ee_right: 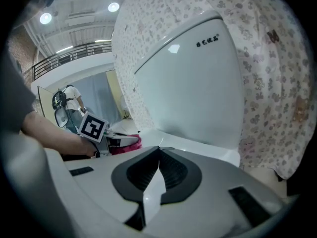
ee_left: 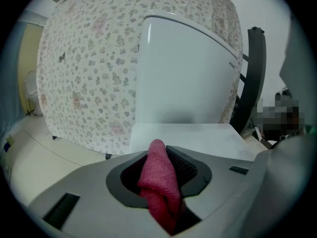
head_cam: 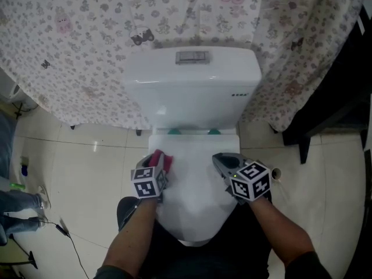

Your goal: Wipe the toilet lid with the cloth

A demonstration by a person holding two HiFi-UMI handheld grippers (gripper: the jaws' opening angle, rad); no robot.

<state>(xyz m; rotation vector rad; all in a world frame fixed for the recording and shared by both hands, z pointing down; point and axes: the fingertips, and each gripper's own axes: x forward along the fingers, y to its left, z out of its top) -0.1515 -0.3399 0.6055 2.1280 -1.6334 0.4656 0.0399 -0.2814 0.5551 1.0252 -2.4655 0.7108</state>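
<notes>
Left gripper view: left tool (ee_left: 161,155) pinches bunched pink cloth (ee_left: 159,182); right tool (ee_right: 158,151) closed, empty.

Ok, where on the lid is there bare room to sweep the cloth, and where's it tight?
Bare: the middle of the toilet lid down to its front edge. Crowded: rear left, where the left hand-held gripper holds the cloth, and the right edge under the right hand-held gripper.

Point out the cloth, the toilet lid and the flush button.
cloth (ee_left: 159,180), left gripper view, on the bunched pink fold.
toilet lid (head_cam: 195,190), head view, on the bare middle of its top.
flush button (head_cam: 192,56), head view, on the plate's centre.
</notes>
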